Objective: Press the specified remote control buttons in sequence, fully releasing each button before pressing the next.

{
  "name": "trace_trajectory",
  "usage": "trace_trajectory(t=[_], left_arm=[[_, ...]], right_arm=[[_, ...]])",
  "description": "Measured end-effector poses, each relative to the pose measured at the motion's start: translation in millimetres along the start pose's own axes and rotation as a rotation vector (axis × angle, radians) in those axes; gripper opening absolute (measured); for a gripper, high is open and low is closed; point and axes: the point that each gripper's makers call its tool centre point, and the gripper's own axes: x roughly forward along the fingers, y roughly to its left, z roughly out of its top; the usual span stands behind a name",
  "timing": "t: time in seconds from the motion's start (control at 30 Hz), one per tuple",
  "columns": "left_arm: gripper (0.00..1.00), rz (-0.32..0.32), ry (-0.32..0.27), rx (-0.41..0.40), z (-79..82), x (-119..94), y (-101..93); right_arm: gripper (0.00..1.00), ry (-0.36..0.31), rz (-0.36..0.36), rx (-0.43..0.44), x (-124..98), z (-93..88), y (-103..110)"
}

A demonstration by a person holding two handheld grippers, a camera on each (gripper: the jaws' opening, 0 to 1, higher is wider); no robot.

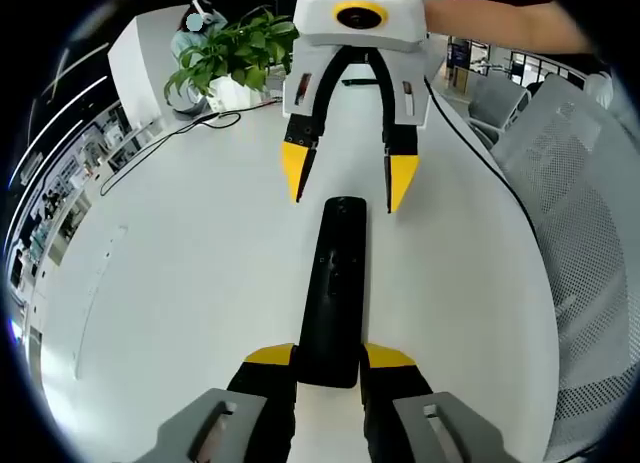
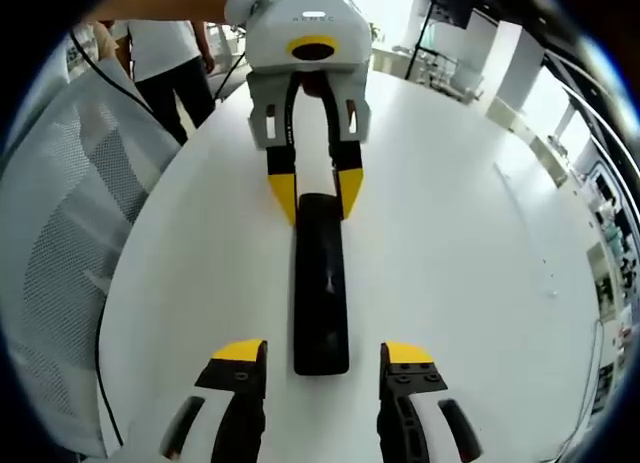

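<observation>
Left gripper view: potted plant point(image 1: 232, 55) and cable point(image 1: 150, 143) at the counter's point(image 1: 150, 283) far end, mesh chair point(image 1: 580, 183) alongside; left gripper point(image 1: 328, 357) clamped on the black remote point(image 1: 335, 288), right gripper point(image 1: 348, 183) gaping over its far end. Right gripper view: remote point(image 2: 320, 283) lengthwise between spread jaws, buttons unreadable; person point(image 2: 165, 53) cut off behind.

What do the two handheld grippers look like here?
Both match. The right gripper and left gripper each have a white housing with a yellow oval mark, black inner linkages and yellow-tipped jaws. Up close, the jaw bases are grey and black.
</observation>
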Motion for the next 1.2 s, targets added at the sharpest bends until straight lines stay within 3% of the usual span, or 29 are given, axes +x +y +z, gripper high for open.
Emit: trace_trajectory(t=[0.93, 1.2], left_arm=[[0.23, 0.000, -0.002, 0.001, 0.0, -0.7, 0.1], [0.23, -0.001, 0.001, 0.001, 0.0, -1.2, 0.0]], right_arm=[[0.21, 0.056, 0.038, 0.006, 10.7, -8.7, 3.5], [0.20, 0.072, 0.046, 0.023, 9.2, -9.0, 3.1]])
